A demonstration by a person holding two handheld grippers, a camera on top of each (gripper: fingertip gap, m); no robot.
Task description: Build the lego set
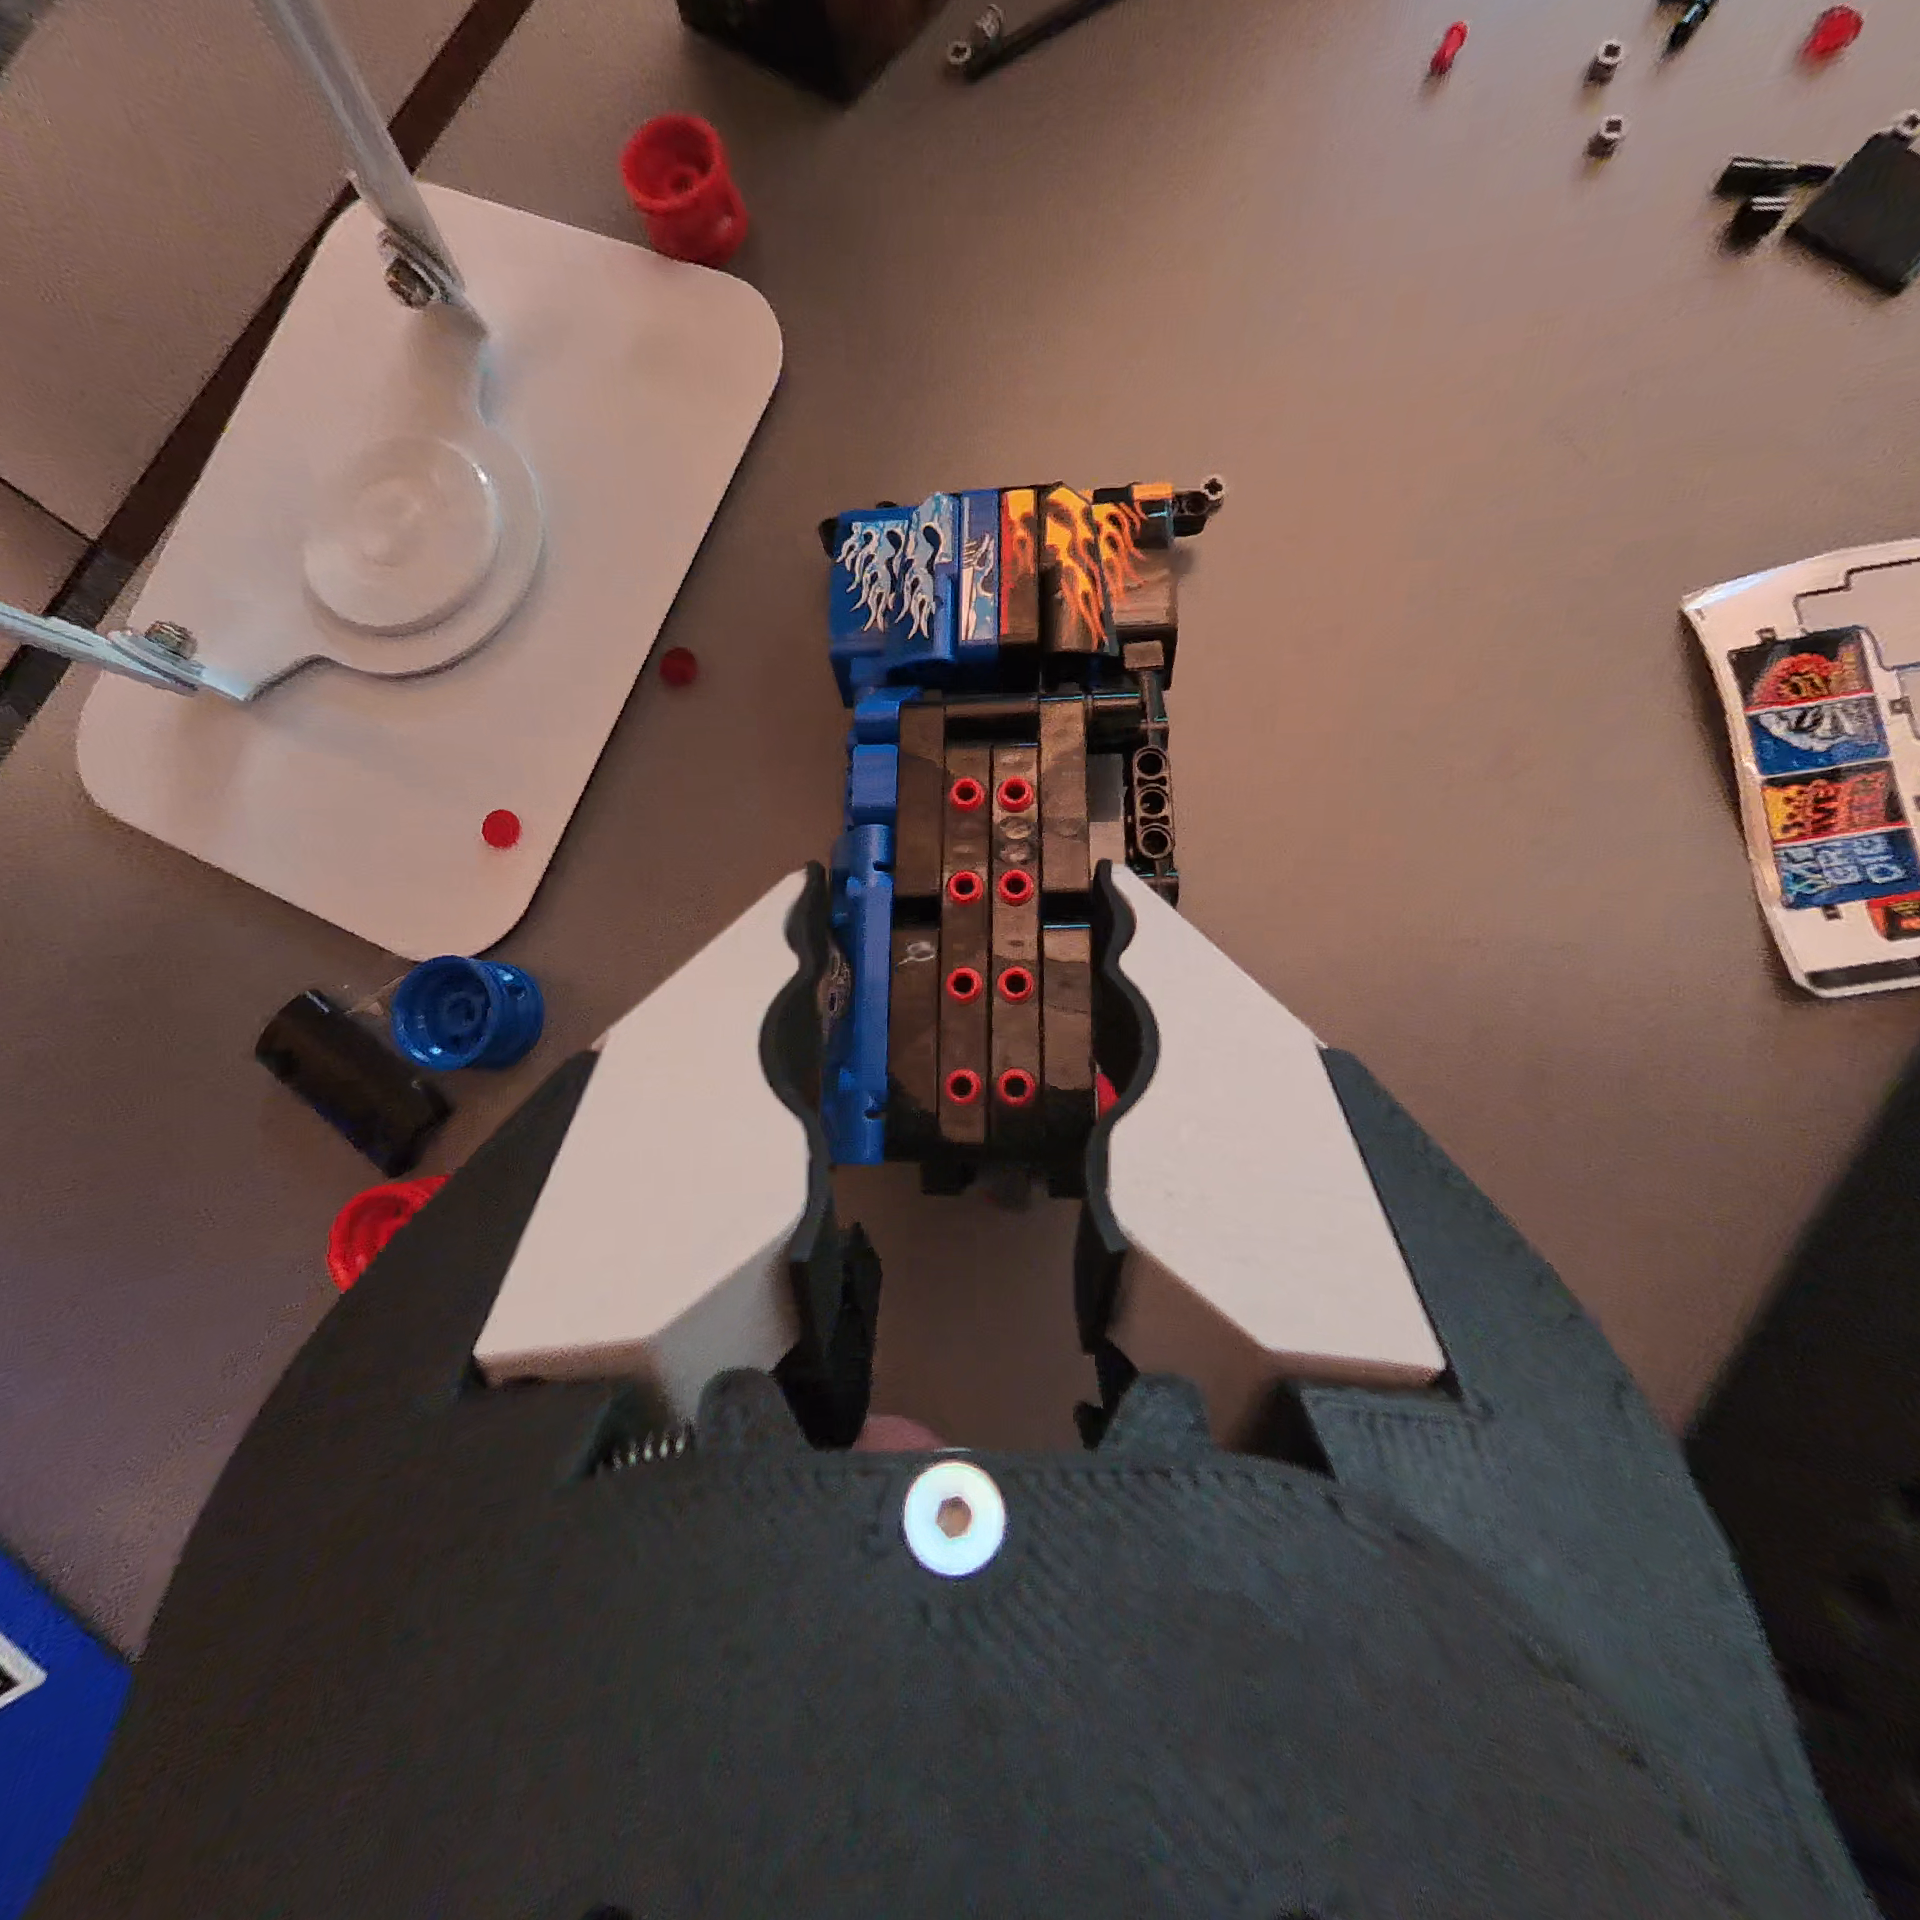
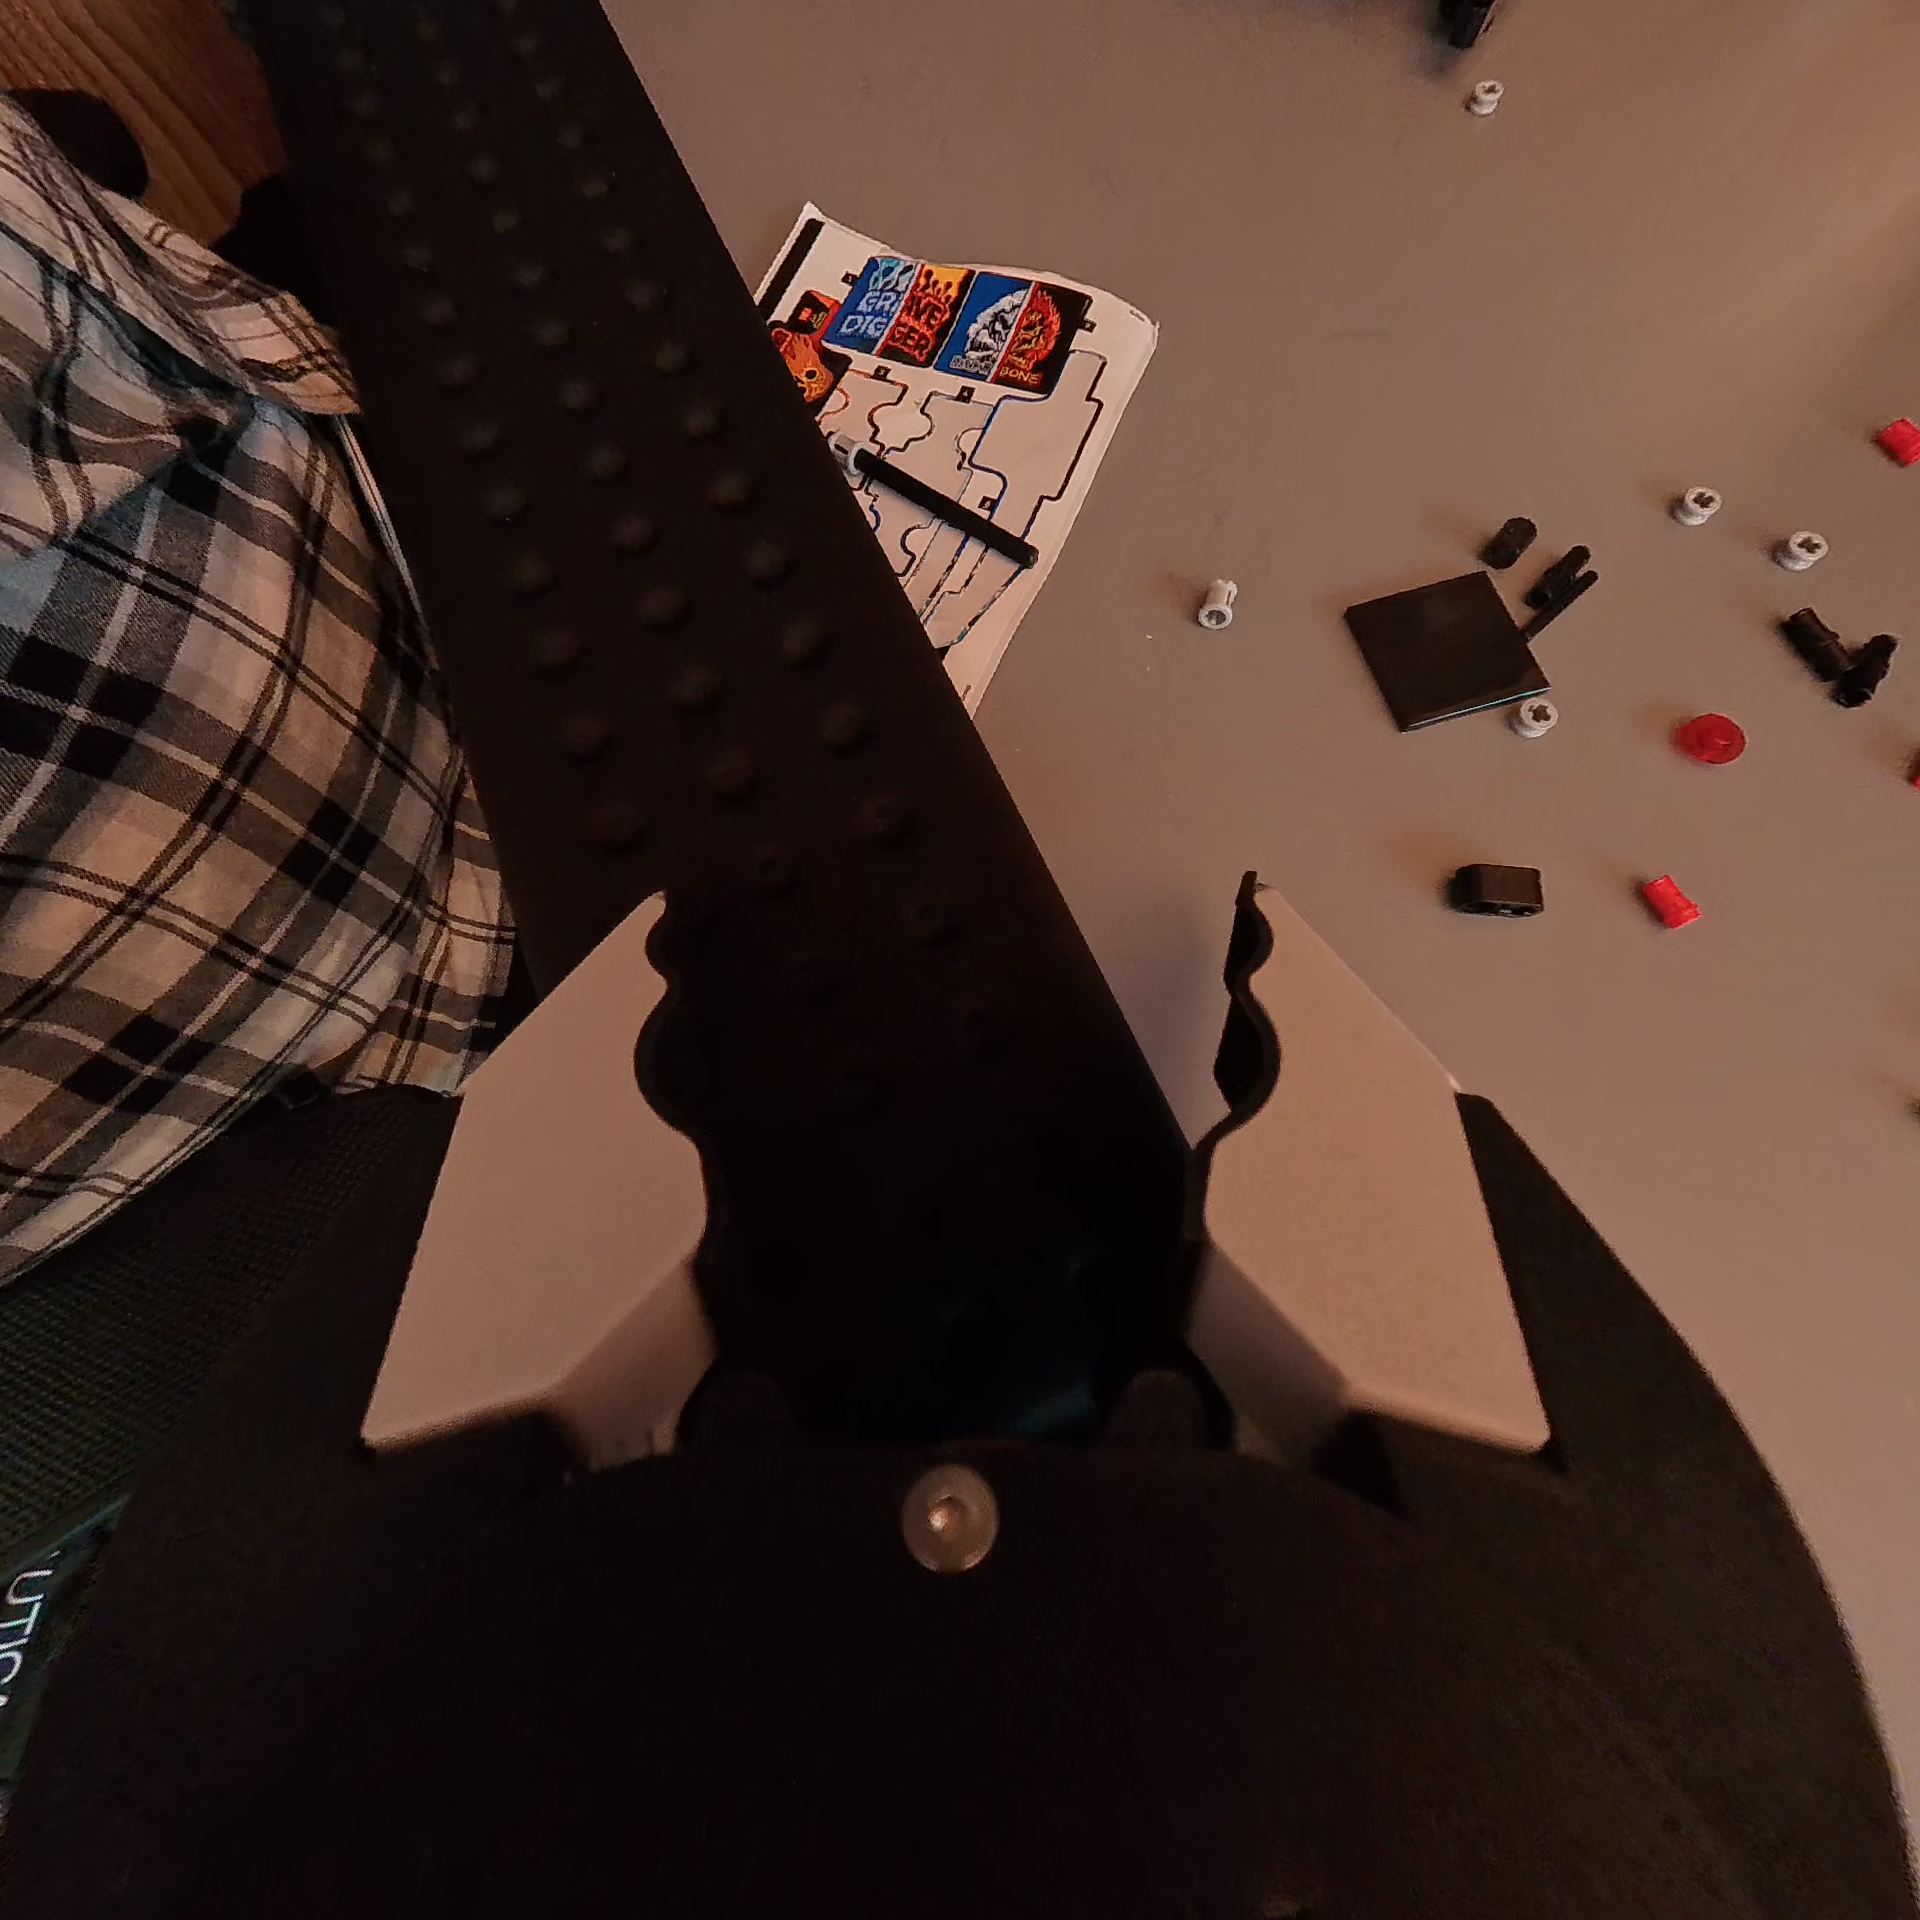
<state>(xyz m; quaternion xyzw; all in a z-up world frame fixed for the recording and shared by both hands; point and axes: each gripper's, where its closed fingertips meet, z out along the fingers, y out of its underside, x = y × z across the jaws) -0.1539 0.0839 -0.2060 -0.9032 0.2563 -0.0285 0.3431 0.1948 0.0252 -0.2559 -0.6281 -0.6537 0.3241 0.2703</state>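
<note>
You were mid-build: your left claw (image 1: pixel 961 904) was clenched on the truck body (image 1: pixel 997 831), fingers pressing its blue left flank and black right flank near the rear end, steadying it on or just above the counter (image 1: pixel 1403 416); contact with the counter can't be told. The body's long axis ran straight away from the claw, along the fingers, with the flame-stickered blue and orange end pointing far and the plain black end nearest you. Its upturned face showed two rows of red pins, and a black axle stuck out at the far right corner. Your right claw (image 2: pixel 956 997) was spread wide and grasping nothing, hovering over a dark studded strip (image 2: pixel 644 582) next to a plaid sleeve (image 2: pixel 187 623). Loose parts lay well off to its right: a black tile (image 2: pixel 1444 649), grey bushes, black pins, small red bits. The sticker sheet (image 2: pixel 997 416) held a black axle (image 2: pixel 951 509). No wheels were fitted; a red hub (image 1: pixel 681 187) and blue hub (image 1: pixel 468 1013) sat on the counter left of the body. Likely next: keep the left grip firm, swing the right claw to a small part or hub, pinch it squarely, then line it up with an axle or pin hole on the body.
</note>
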